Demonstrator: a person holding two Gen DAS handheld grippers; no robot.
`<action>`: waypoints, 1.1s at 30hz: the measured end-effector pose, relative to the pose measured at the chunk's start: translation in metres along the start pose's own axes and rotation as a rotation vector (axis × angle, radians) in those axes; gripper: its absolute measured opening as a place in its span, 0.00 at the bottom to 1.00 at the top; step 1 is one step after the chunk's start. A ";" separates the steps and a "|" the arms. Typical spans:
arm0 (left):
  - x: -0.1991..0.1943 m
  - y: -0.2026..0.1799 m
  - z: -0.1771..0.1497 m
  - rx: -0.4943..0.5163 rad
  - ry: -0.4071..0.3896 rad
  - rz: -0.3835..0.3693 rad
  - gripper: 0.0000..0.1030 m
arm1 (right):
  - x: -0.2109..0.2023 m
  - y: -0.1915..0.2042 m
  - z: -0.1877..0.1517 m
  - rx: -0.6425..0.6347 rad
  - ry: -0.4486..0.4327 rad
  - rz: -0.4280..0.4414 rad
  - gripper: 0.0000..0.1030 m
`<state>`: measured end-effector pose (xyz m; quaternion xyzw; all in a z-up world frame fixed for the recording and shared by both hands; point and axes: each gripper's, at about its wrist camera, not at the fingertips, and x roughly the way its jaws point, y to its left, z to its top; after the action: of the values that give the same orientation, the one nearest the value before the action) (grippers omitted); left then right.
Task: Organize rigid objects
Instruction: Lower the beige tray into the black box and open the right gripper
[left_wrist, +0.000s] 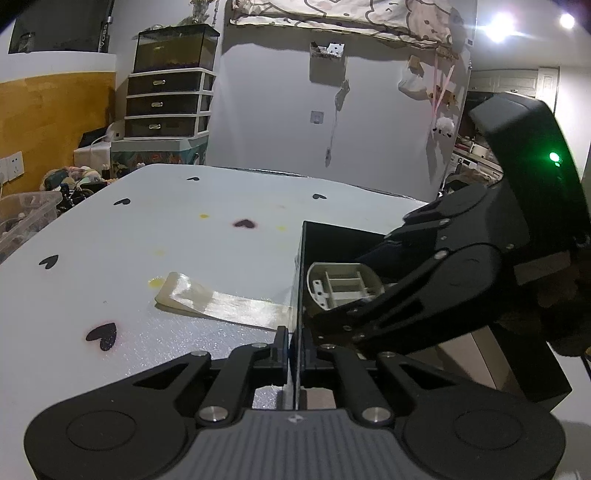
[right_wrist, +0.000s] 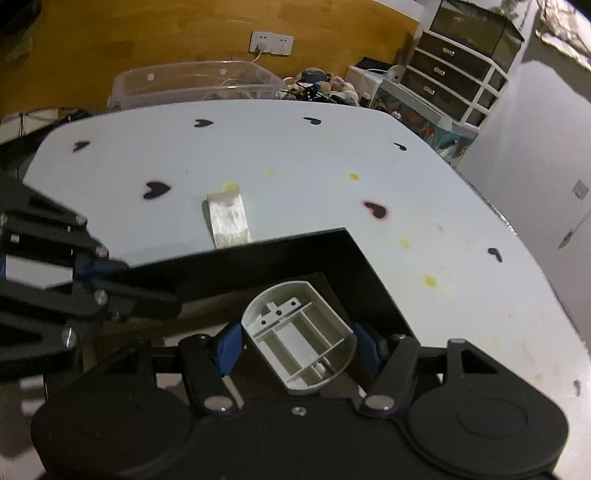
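Observation:
A black open box (left_wrist: 332, 236) (right_wrist: 332, 251) stands on the white table. My left gripper (left_wrist: 295, 347) is shut on the box's near wall, one finger each side. My right gripper (right_wrist: 299, 341) is shut on a grey ribbed plastic shell (right_wrist: 299, 332), held over the inside of the box; it also shows in the left wrist view (left_wrist: 341, 284) with the right gripper (left_wrist: 369, 295) around it. A flat translucent cream strip (left_wrist: 218, 301) (right_wrist: 227, 218) lies on the table just outside the box.
The white table (left_wrist: 147, 229) (right_wrist: 295, 155) has black heart marks and yellow spots. A clear plastic tub (right_wrist: 192, 83) sits beyond its far edge. A dark drawer unit (left_wrist: 166, 99) (right_wrist: 454, 74) stands by the wall.

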<state>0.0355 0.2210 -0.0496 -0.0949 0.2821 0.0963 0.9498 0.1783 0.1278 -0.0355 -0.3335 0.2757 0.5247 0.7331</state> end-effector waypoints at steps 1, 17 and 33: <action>0.000 0.000 0.001 0.000 0.002 0.000 0.05 | 0.002 -0.001 0.001 0.008 0.000 0.001 0.65; 0.002 0.000 0.004 -0.013 0.027 0.004 0.05 | -0.033 -0.004 -0.015 0.059 -0.050 -0.035 0.85; 0.001 -0.002 0.006 -0.008 0.033 0.020 0.04 | -0.152 -0.018 -0.065 0.263 -0.218 -0.160 0.89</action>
<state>0.0399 0.2202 -0.0451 -0.0977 0.2985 0.1053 0.9435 0.1463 -0.0158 0.0425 -0.1967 0.2336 0.4574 0.8352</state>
